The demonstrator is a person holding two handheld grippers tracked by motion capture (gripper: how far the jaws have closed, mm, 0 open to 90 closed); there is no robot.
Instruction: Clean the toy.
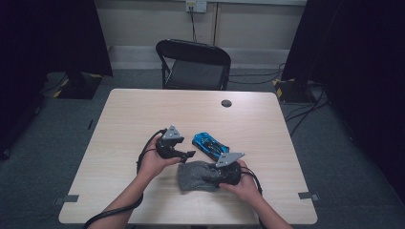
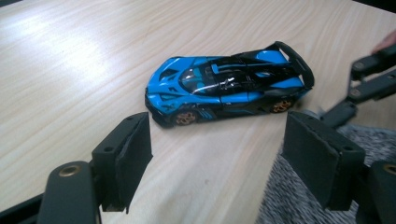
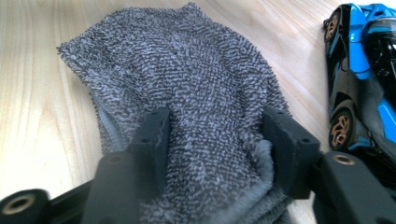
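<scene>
Step in hand, as judged: taking up the cloth to wipe the car.

Right gripper (image 1: 208, 177): lower centre of the high view, low over the cloth (image 1: 197, 175). In the right gripper view its jaws stand on either side of a bunched fold of cloth (image 3: 196, 93), the pads sunk into the pile at both flanks. They appear to pinch the fold at a middling width. The grip looks shallow; the fold bulges above the pads.

Left gripper (image 1: 187, 155): centre of the high view, just left of the car (image 1: 210, 144). In the left gripper view its jaws stand wide with bare table (image 2: 70, 70) between them. The car (image 2: 224, 86) lies beyond the tips, side-on, nose toward the left of that frame. It holds nothing.

Car: on its wheels on the table (image 1: 143, 114), just above the cloth in the high view, apparently touching or nearly touching its edge. In the right gripper view the car (image 3: 362, 70) sits at the right edge of the frame, close beside the cloth.

Next move, as judged: the right gripper must firm its pinch and lift the cloth clear without dragging the car. The left gripper should advance and close across the car's body to steady it. Risk: the car rolls if pushed endwise.
</scene>
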